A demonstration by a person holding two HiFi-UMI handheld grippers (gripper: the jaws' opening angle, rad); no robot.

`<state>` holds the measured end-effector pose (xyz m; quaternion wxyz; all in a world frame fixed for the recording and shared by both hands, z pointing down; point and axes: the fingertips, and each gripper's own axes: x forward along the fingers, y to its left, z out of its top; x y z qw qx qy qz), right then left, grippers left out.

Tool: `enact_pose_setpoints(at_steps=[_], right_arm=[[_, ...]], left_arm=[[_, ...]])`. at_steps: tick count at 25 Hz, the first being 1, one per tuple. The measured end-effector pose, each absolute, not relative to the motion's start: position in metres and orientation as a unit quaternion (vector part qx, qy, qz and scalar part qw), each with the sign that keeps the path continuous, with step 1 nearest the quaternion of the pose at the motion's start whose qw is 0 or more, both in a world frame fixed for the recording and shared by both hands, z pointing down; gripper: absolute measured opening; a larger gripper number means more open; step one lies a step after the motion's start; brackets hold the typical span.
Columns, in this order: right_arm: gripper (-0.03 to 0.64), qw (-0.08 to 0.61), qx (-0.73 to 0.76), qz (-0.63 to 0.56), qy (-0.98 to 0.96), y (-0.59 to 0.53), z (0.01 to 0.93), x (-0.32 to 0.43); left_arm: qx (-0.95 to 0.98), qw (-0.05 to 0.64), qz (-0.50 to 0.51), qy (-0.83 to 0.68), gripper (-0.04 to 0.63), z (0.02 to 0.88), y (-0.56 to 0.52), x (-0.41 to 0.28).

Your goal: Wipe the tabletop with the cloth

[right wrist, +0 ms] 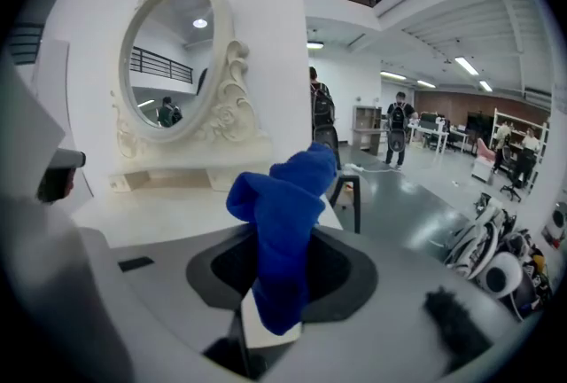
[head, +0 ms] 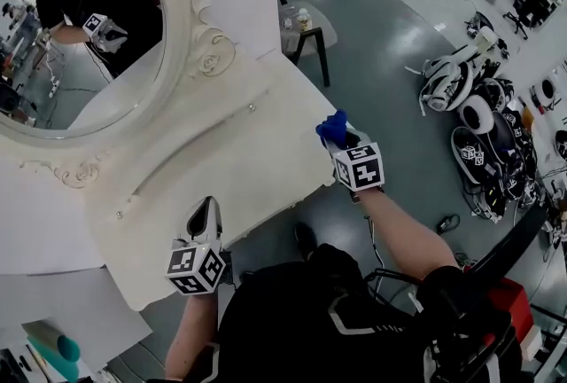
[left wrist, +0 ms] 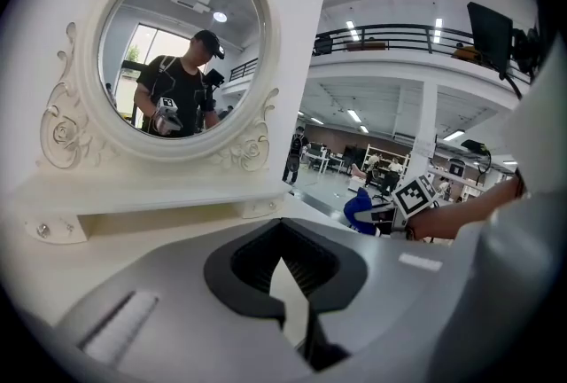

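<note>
Blue cloth (right wrist: 282, 230) is pinched in the right tongs (head: 345, 142), with its bunched end sticking up past the tips. It is held at the right corner of the white worktop (head: 221, 151); whether it touches the surface cannot be told. The left tongs (left wrist: 297, 306) are pressed together with nothing between them. They are set at the worktop's near edge, well apart from the cloth. An oval mirror (left wrist: 182, 53) in a carved white frame is stood at the back of the worktop.

Both tongs and the gap between them are shown together only in the head view. The pinch itself is seen only in the right gripper view, where the cloth is wedged between the pads. In the left gripper view the cloth is seen from the side across the worktop, and a person is reflected in the mirror. A black stool (head: 310, 35) and a heap of gear (head: 478, 106) on the grey floor (head: 399, 44) are seen in the head view.
</note>
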<state>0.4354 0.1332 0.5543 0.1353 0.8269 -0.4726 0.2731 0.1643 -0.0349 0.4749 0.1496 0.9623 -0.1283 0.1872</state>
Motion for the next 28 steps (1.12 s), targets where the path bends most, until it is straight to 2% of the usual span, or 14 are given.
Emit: enact_pose_setpoints(at_steps=[14, 28], right_arm=[[0.124, 0.078, 0.761, 0.179, -0.618, 0.009, 0.449, 0.299], [0.120, 0.060, 0.711, 0.151, -0.684, -0.052, 0.416, 0.205]], left_arm=[[0.960, 0.145, 0.117, -0.208, 0.008, 0.424, -0.094, 0.065], [0.946, 0.140, 0.079, -0.280, 0.008, 0.405, -0.130, -0.008]])
